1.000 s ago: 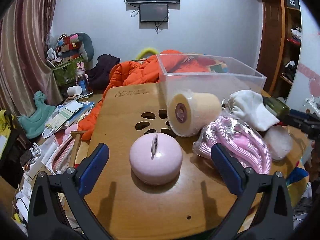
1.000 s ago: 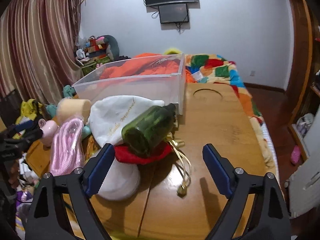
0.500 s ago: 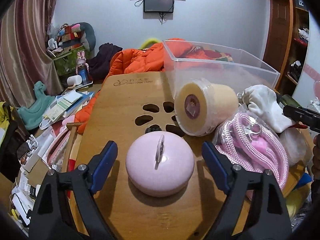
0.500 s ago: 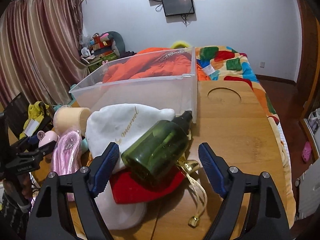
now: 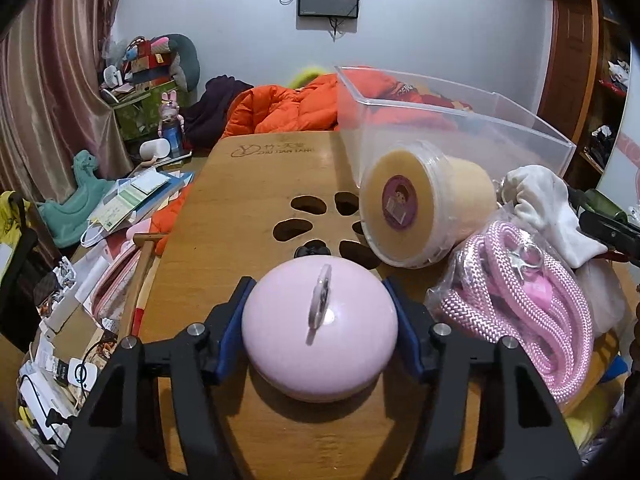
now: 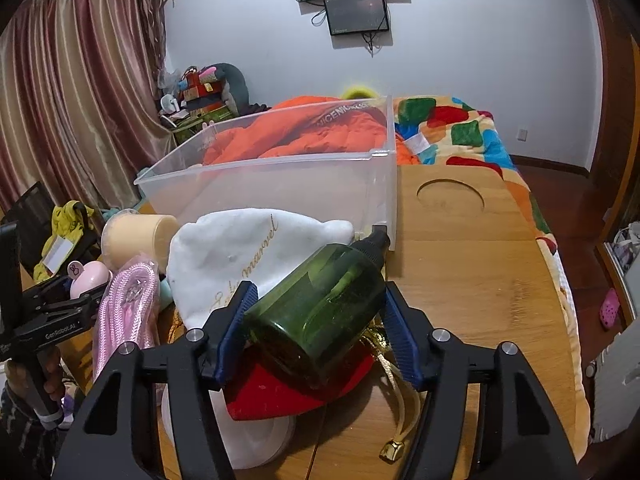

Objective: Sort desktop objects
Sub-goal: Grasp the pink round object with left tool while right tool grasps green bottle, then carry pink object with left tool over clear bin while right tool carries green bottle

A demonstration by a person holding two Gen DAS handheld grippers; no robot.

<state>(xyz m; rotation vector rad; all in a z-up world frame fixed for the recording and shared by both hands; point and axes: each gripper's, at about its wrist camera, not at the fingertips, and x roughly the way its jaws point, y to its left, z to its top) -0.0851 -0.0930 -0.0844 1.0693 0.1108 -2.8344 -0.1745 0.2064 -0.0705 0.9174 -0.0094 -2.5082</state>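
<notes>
cluttered bedroom, wooden table (image 5: 256, 184) | left gripper (image 5: 320, 322) pinching the smooth pink dome-shaped case (image 5: 320, 324) near-centre, looks slippery so grab its widest sides | right gripper (image 6: 316, 324) clamped on the dark green plastic bottle (image 6: 320, 312), probably light; clear plastic bin (image 6: 264, 196) far behind

Red cloth (image 6: 272, 394) partly hidden, perhaps folded

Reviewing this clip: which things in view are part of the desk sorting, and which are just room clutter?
Part of the job: pink round case between the left gripper fingers; green bottle between the right gripper fingers; clear bin; yellow tub; pink rope; white cloth.

Lying about: orange jacket, papers, patchwork blanket.
</notes>
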